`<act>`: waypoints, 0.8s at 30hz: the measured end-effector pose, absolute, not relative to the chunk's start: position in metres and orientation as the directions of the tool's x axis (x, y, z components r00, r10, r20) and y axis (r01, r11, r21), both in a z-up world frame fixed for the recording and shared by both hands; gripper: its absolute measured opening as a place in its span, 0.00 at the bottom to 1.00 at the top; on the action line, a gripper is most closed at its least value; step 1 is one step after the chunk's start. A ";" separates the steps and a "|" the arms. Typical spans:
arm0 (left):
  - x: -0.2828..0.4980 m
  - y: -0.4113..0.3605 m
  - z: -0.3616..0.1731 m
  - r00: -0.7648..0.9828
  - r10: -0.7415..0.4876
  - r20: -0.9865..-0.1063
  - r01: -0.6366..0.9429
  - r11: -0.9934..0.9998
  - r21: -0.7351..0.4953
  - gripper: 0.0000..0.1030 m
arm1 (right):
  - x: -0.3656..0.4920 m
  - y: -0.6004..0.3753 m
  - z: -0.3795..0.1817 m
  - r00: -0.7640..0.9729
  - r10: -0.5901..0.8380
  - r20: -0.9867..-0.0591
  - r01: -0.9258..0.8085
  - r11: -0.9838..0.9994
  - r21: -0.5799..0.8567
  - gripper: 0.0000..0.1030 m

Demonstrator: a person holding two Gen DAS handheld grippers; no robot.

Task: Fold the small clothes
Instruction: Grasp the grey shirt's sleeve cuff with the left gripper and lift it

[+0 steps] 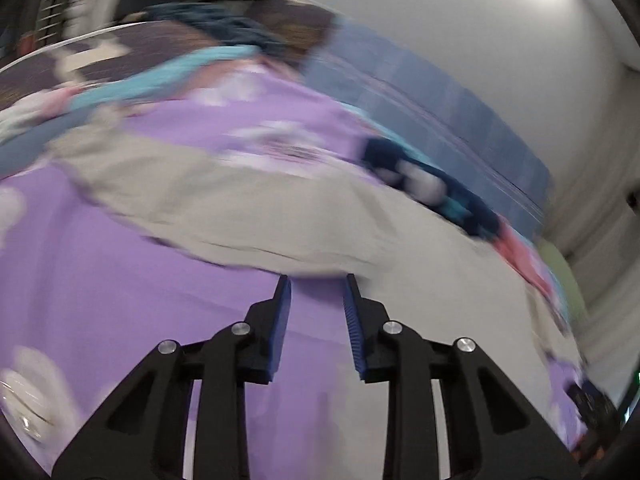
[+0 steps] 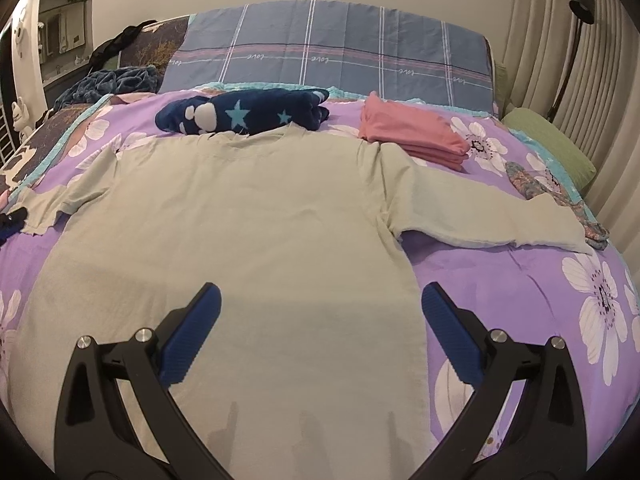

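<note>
One beige shirt (image 2: 240,216) spread flat, one folded pink garment (image 2: 412,134), both grippers (left (image 1: 317,284), right (image 2: 320,296)) jaws apart, empty.

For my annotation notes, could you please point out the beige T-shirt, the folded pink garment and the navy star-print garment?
beige T-shirt (image 2: 248,216): right wrist view, chest.
folded pink garment (image 2: 412,130): right wrist view, top layer.
navy star-print garment (image 2: 256,112): right wrist view, middle.
</note>
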State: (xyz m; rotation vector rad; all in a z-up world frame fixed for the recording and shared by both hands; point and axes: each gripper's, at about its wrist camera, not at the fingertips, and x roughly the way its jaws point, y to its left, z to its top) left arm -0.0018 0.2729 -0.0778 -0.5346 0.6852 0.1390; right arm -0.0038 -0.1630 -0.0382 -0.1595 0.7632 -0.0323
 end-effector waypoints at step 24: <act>0.059 0.429 -0.071 0.851 0.135 -0.507 -0.433 0.726 -0.534 0.01 | 0.012 -0.170 -0.046 0.693 -0.163 -0.702 0.019 0.978 -0.209 0.98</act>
